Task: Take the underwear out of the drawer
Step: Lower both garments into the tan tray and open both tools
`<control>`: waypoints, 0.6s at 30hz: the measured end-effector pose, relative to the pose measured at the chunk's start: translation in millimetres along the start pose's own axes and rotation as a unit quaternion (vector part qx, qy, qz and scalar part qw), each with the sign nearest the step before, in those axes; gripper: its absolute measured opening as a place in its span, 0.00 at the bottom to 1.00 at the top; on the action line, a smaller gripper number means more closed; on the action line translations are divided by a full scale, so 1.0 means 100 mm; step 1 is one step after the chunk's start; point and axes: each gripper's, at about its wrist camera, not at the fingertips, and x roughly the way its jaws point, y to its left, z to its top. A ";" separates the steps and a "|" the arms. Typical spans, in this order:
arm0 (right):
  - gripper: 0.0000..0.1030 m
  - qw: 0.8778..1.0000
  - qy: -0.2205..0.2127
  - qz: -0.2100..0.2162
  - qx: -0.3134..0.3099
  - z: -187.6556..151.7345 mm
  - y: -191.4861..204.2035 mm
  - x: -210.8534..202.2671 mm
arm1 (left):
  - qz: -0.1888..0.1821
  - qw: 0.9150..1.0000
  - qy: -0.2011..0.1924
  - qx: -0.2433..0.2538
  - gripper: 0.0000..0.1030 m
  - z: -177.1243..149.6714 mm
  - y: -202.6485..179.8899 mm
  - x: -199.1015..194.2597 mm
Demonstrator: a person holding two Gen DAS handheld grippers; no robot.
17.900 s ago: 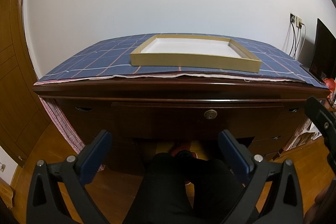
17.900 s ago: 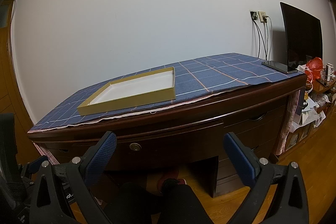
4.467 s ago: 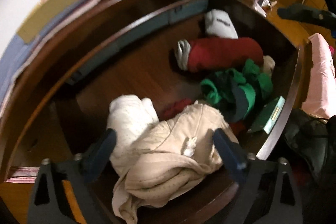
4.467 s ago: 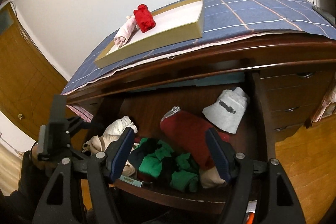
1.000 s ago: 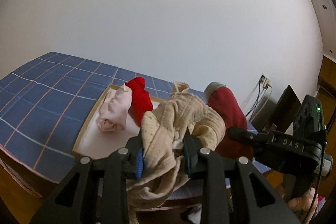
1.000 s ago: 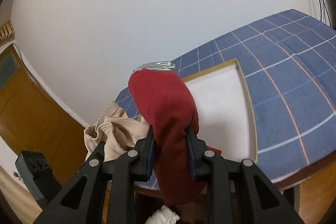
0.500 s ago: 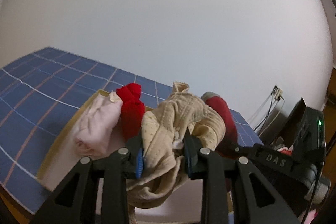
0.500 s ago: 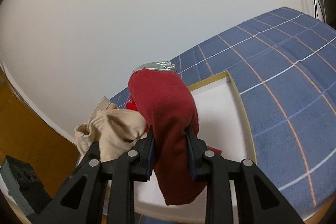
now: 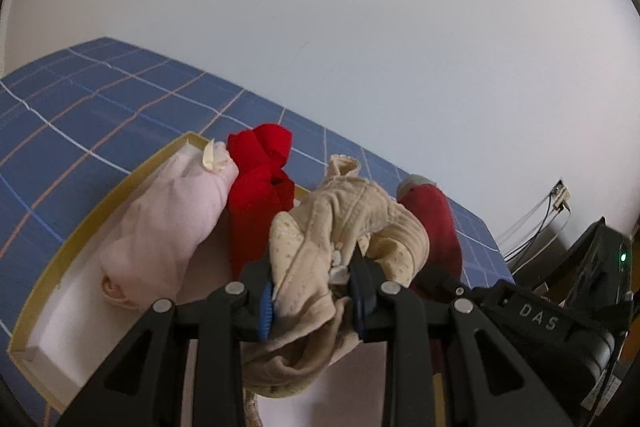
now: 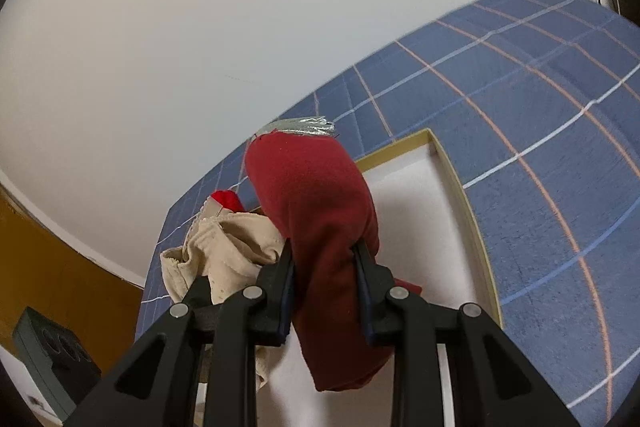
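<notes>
Now it's the drop-off step: left gripper [image 9: 312, 291] clamped on beige underwear [image 9: 344, 227], right gripper [image 10: 324, 287] clamped on dark red pair [image 10: 320, 219], both over the tray [image 9: 60, 263] w/ pink [image 9: 168, 219] & bright red [image 9: 260, 183] pairs, so next = lower, open up.

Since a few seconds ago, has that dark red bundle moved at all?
Yes. The dark red bundle lay in the open drawer below the tray; now the right gripper holds it up over the tray.
</notes>
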 end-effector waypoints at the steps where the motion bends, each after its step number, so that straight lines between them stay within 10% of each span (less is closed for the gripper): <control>1: 0.28 1.000 0.005 -0.002 0.006 0.01 -0.03 0.05 | 0.002 1.000 0.003 -0.005 0.27 0.01 0.00 0.03; 18: 0.28 0.999 0.040 -0.029 0.001 0.06 -0.03 0.51 | 0.042 0.999 0.031 0.005 0.40 0.00 -0.11 0.30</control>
